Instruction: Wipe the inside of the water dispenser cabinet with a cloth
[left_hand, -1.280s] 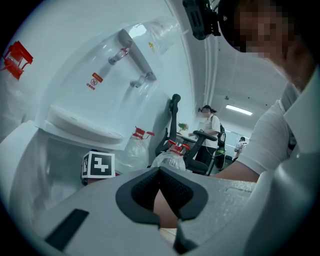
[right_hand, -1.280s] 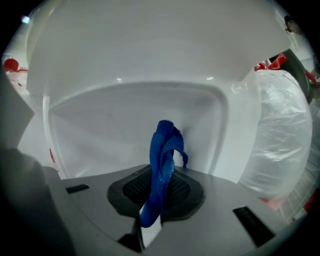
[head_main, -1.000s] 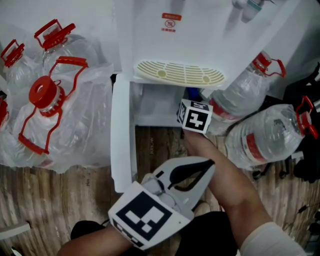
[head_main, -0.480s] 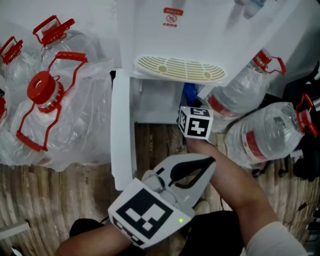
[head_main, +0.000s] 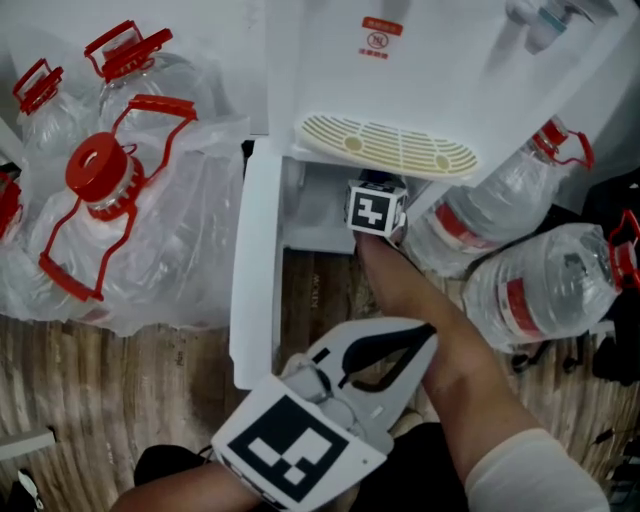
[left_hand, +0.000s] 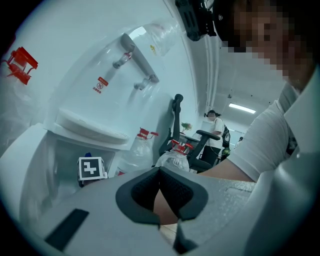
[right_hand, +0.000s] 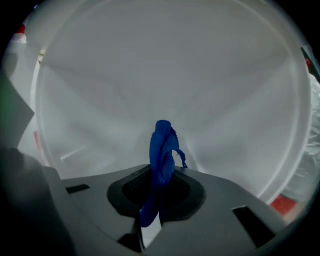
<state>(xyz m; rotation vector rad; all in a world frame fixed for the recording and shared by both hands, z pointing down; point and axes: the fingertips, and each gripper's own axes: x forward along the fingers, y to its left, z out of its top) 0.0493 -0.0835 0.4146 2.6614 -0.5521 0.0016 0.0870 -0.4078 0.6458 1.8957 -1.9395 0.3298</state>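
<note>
Left jugs: clear plastic water jugs with red caps and handles (head_main: 100, 190), left of the white water dispenser (head_main: 420, 70), under clear film.
Door: white cabinet door (head_main: 255, 280), open at the dispenser's left side.
Left gripper (left_hand: 160, 174): in front of the dispenser, outside its cabinet; jaws pressed together, nothing between them.
Right gripper (right_hand: 159, 192): inside the dispenser's lower cabinet, beneath the cream slotted drip tray (head_main: 385, 147); jaws pinching a blue cloth (right_hand: 162, 145).
Cloth: stands up past the jaws toward the white inner wall (right_hand: 150, 75); contact unclear.
Right bottles: clear water bottles with red labels (head_main: 545, 285), lying right of the dispenser.
</note>
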